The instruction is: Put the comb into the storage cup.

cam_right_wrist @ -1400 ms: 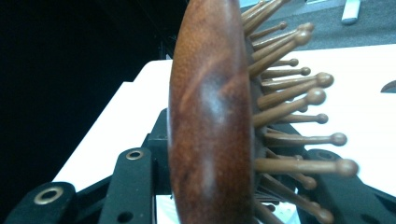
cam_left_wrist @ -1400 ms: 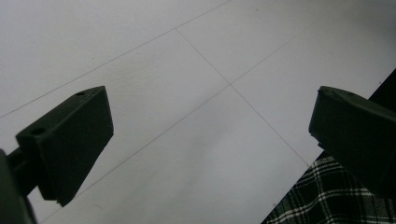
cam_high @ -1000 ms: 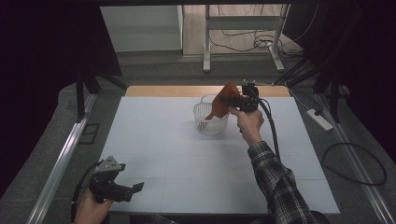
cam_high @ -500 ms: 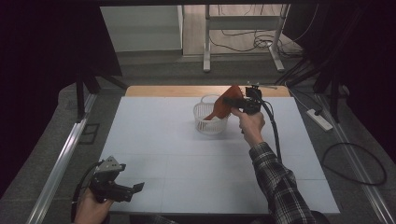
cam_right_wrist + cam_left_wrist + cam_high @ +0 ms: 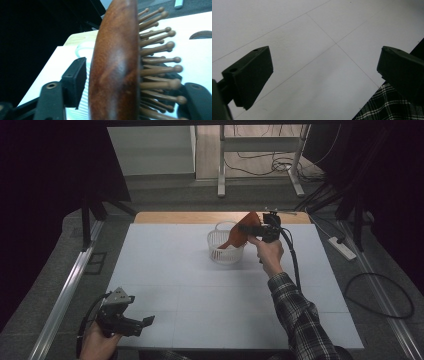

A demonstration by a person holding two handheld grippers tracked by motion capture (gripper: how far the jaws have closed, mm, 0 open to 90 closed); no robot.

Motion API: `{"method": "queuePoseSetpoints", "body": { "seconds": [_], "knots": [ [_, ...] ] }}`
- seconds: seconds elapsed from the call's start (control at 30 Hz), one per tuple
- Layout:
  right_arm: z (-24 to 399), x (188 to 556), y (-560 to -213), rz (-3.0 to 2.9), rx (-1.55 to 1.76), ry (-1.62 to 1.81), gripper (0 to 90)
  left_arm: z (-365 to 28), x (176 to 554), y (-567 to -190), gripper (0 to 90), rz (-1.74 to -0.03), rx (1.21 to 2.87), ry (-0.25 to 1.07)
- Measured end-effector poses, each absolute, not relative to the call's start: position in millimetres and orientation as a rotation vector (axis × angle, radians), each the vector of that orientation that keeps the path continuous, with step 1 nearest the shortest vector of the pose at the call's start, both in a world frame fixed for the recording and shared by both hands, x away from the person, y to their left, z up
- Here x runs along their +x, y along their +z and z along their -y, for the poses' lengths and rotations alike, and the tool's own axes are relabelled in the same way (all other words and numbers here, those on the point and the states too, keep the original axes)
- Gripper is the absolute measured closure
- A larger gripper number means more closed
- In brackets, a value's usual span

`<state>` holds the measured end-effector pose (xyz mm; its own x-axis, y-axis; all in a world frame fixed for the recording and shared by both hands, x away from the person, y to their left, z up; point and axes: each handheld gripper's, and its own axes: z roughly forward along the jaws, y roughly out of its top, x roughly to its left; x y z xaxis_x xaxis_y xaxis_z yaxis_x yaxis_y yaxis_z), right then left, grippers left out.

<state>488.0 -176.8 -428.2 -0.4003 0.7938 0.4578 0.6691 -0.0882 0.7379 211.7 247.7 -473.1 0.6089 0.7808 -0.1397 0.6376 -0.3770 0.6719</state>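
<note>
Listing from left to right, we are recording the following items.

Left gripper [image 5: 145, 321]: we are seeing it held low at the near left corner of the white table [image 5: 165, 270], in the person's left hand [image 5: 97, 342]. Its jaws are standing spread wide with nothing between them; in the left gripper view [image 5: 324, 75] they are framing bare tabletop crossed by thin seam lines, with a patch of plaid cloth [image 5: 384, 107] at the lower right.

White basket [image 5: 226, 245]: we are noting it standing on the far middle of the table, round, with slatted walls, its pale ribbed wall also showing in the right gripper view [image 5: 83, 75].

Wooden hairbrush [image 5: 242, 234]: reddish-brown, we are seeing it held tilted above the basket, its lower end dipping inside the rim. In the right gripper view the brush [image 5: 115, 67] is showing a smooth rounded back and ball-tipped wooden pins pointing right.

Right gripper [image 5: 257, 226]: its jaws are pinching the hairbrush, one against the back, one among the pins [image 5: 130, 82]. The right hand [image 5: 267, 252], in a plaid sleeve [image 5: 297, 315], is holding it raised.
</note>
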Motion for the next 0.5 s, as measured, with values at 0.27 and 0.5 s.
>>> {"method": "queuePoseSetpoints", "body": {
  "seconds": [0.27,0.5],
  "knots": [
    [175.1,489.4,-431.2,-2.063,1.635,1.443,16.6,-247.7,211.7,-473.1,0.9,-1.113,2.129,0.261],
    [176.4,488.0,-428.0,-2.09,1.589,1.448,10.2,-247.7,211.5,-472.9,0.9,-1.112,2.129,0.265]
  ]
}}
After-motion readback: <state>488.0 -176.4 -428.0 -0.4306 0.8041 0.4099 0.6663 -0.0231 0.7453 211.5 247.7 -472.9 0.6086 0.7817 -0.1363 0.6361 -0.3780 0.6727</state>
